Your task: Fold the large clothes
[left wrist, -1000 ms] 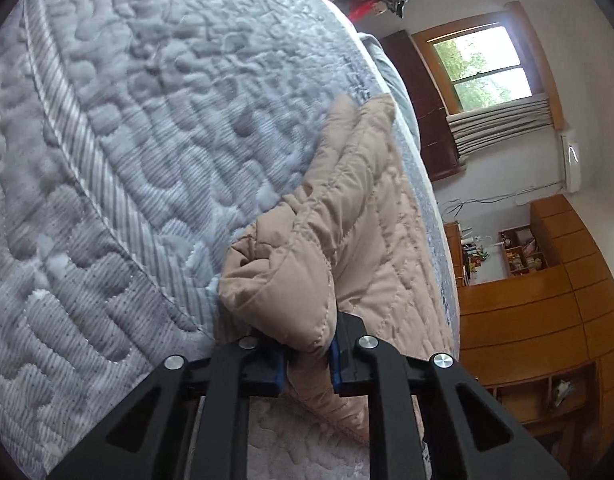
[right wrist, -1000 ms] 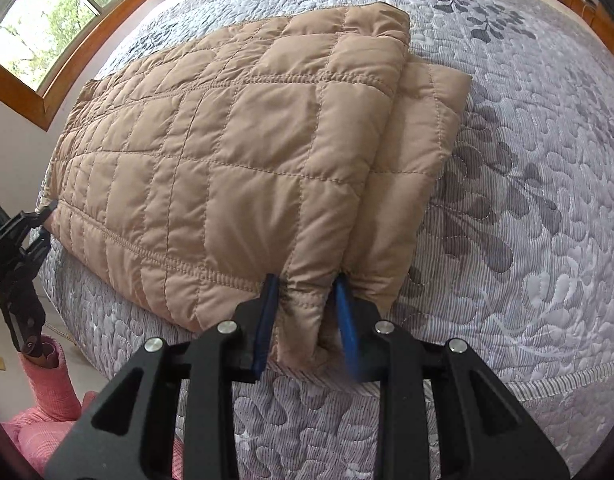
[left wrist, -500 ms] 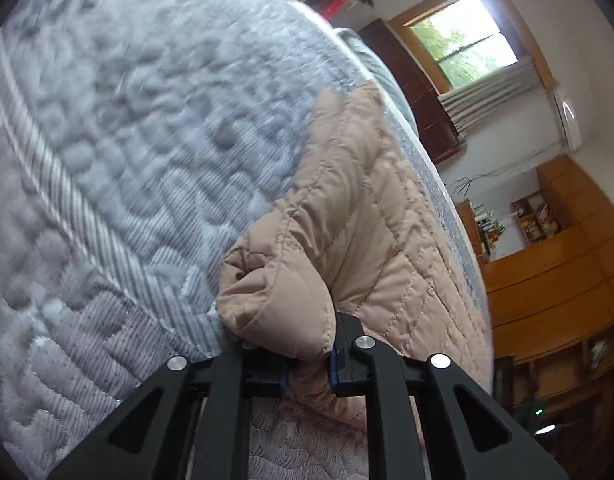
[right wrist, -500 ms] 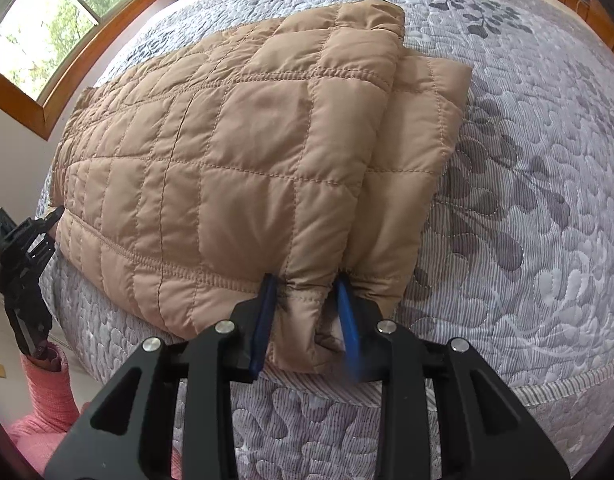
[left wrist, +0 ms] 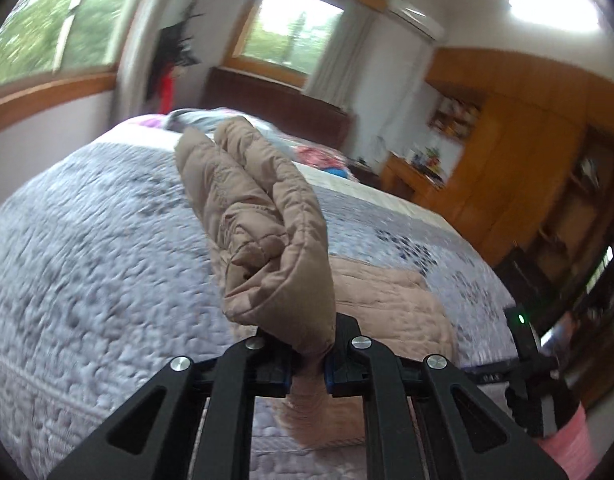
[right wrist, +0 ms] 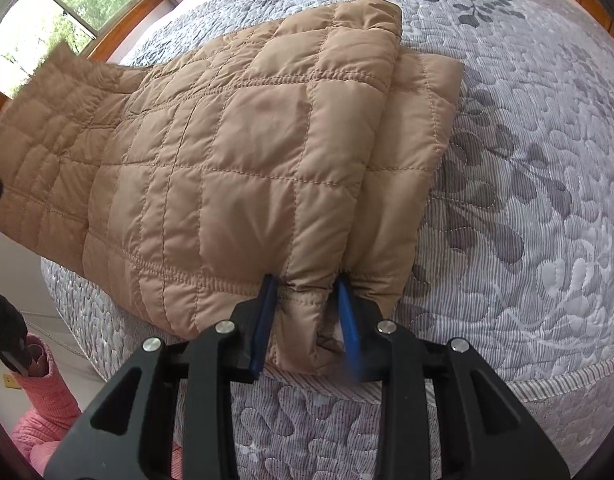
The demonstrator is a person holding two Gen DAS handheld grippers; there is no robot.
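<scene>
Now, from the left gripper [left wrist: 309, 372], the view has swung from the bedspread a second ago to the whole room, and its jaws, clamped on one end of the tan quilted jacket [left wrist: 267, 232], have carried that end up off the bed [left wrist: 87, 260] so it stands bunched in the air. From the right gripper [right wrist: 307, 320], little has changed: its jaws pinch the jacket's near hem at the bed's edge, the rest lying flat on the bedspread, with only the far left end lifted. The fold-over, I'd judge, has just begun.
</scene>
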